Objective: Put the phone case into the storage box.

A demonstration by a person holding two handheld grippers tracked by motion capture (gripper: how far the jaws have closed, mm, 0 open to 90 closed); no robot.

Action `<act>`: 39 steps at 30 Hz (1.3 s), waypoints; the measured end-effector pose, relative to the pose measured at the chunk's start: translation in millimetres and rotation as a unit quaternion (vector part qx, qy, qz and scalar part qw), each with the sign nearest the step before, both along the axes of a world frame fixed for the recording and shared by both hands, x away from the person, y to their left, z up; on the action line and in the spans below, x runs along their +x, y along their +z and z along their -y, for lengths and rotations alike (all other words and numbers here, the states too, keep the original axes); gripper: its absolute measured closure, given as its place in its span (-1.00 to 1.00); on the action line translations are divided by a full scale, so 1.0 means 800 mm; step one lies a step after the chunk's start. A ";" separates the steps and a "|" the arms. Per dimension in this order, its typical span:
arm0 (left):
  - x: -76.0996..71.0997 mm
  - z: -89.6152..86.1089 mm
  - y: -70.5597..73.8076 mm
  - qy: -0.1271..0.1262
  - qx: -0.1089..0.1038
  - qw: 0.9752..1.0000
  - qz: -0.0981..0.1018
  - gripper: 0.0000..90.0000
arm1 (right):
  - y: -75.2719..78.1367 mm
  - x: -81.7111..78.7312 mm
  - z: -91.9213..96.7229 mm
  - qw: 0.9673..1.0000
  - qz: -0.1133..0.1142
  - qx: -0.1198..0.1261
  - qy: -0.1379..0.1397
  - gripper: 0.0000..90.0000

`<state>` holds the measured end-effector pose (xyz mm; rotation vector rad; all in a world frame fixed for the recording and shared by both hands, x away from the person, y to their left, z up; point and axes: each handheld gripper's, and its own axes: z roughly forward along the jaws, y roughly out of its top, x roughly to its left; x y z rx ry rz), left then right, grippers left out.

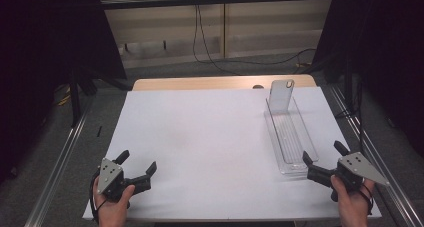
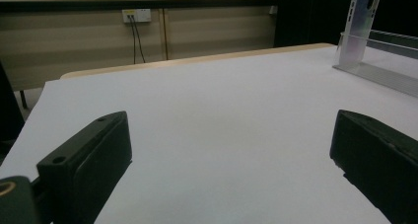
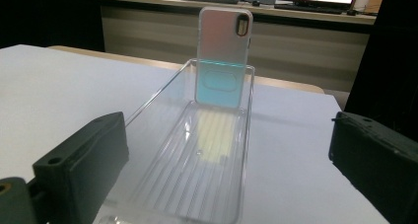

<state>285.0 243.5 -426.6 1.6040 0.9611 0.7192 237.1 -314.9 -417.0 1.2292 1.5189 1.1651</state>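
High view first: left gripper (image 1: 138, 166) low in the lower left of the frame, jaws spread wide, gripping nothing, resting over bare white table (image 1: 200, 137). Right gripper (image 1: 322, 158) in the lower right, jaws equally wide, nothing between them, parked just beside the near end of the clear tray (image 1: 290, 137). Tray running long and narrow from lower right up toward the frame's upper right. Phone case (image 1: 281, 94) standing upright at the tray's far end, leaning against the end wall, camera cutout at the top. Clearly the right hand's job: well apart from the left gripper, straight up the tray from the right one.

Left gripper view next: two black jaws far apart at the bottom corners, only white surface between. Phone case (image 2: 359, 29) way off in the upper right corner, upright, tray wall (image 2: 389, 76) stretching off the right edge.

Right gripper view now: jaws gaping at lower left and lower right, near end of the tray (image 3: 197, 174) between them, though holding nothing. Ribbed tray floor leading dead ahead to the phone case (image 3: 224, 54), upper centre. Long axis vertical, cutout in the top right corner, broad back face square to the camera, tilted slightly away. Likely call: forward along the tray's length, then a pinch on the case's top edge.
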 end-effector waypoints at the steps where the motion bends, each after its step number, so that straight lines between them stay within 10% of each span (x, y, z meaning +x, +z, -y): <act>1: 0.000 0.000 0.000 0.000 -0.001 1.000 -0.001 -0.95 | -0.001 -0.003 -0.001 1.000 0.000 0.000 0.000 -0.97; 39: 0.002 0.002 -0.003 -0.007 0.001 1.000 -0.013 -0.95 | -0.022 -0.030 0.005 1.000 -0.009 0.017 -0.006 -0.99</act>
